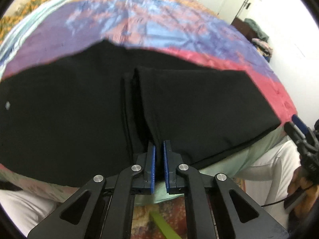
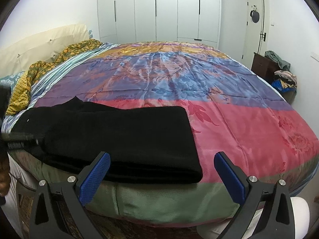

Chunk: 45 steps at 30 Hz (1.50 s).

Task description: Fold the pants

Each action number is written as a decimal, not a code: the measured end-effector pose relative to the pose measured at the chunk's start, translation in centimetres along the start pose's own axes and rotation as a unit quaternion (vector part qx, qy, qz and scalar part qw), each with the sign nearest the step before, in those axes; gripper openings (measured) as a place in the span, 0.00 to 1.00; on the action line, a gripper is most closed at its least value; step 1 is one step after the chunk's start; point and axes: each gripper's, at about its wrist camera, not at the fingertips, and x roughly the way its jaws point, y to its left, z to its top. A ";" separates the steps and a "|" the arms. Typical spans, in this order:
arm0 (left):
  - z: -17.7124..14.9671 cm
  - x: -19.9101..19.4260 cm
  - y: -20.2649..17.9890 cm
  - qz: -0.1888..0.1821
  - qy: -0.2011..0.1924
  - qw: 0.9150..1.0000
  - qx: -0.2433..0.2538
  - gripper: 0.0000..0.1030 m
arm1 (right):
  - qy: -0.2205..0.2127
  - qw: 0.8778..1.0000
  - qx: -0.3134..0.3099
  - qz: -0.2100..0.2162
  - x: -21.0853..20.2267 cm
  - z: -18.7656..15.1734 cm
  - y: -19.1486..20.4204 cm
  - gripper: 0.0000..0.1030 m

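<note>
Black pants (image 1: 65, 115) lie folded on the near edge of the bed. In the left wrist view my left gripper (image 1: 159, 149) has its blue pads nearly together on a fold of the pants' fabric at the near edge, lifting a flap (image 1: 199, 107). In the right wrist view the pants (image 2: 123, 137) lie at the left, folded, with their right end near the middle. My right gripper (image 2: 162, 159) is open and empty, just off the bed's near edge, beside the pants' right end. The left gripper's body (image 2: 18, 141) shows at the far left.
The bed carries a shiny quilt (image 2: 249, 123) in pink, blue, purple and orange bands. A yellow patterned blanket (image 2: 39, 67) and pillows lie at the head, left. A dark nightstand (image 2: 263, 63) with clothes stands at right. White wardrobes (image 2: 159, 10) line the far wall.
</note>
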 end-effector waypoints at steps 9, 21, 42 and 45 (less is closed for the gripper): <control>1.4 -3.0 1.8 0.001 -0.061 0.997 -0.043 0.77 | 0.004 1.000 0.008 0.000 0.1 0.0 -0.4 1.00; 4.2 -1.8 0.1 0.006 -0.016 1.000 0.000 0.05 | -0.006 1.000 0.013 -0.006 -0.4 0.0 -0.6 1.00; 0.1 -2.3 4.8 0.065 -0.030 0.996 -0.052 0.68 | 0.189 0.945 0.090 0.252 8.9 2.9 -1.8 1.00; -0.5 -3.2 6.0 0.072 -0.037 0.994 -0.075 0.70 | 0.169 0.963 0.036 0.206 8.0 2.8 0.0 0.99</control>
